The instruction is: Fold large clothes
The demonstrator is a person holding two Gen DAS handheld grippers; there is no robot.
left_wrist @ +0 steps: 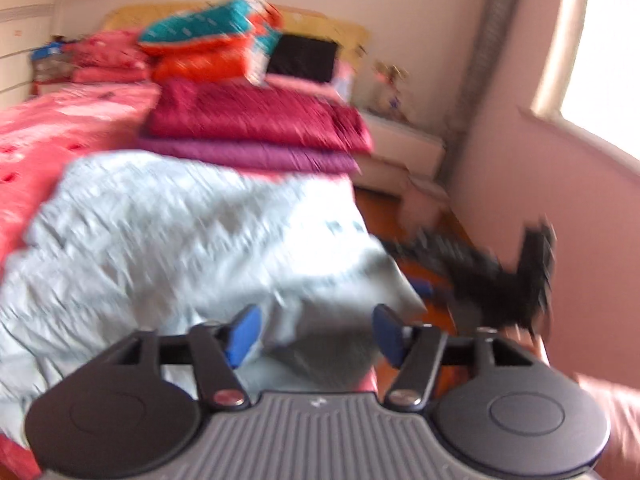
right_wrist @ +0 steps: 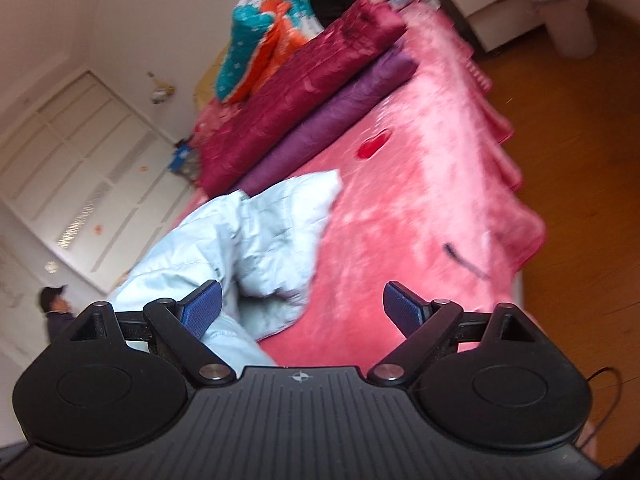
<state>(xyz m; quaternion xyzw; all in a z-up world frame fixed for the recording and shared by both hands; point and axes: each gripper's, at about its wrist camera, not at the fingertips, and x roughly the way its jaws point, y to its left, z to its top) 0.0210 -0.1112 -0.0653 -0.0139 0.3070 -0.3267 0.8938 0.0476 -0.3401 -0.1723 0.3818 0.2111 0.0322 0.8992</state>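
Between the blue pads of the left tool (left_wrist: 314, 330), set apart w/ nothing pinched, the near edge of the pale grey padded garment (left_wrist: 180, 232) is seen just beyond the tips. From there it spreads left and far across the pink bed cover (left_wrist: 36, 132), up to the stacked folded quilts (left_wrist: 256, 120). The right tool (right_wrist: 302, 306) is also held wide, empty; in its view the garment (right_wrist: 256, 240) lies left of centre, crumpled, long axis running near-left to far-right. The left tool is judged nearer, so the next grasp probably falls to it.
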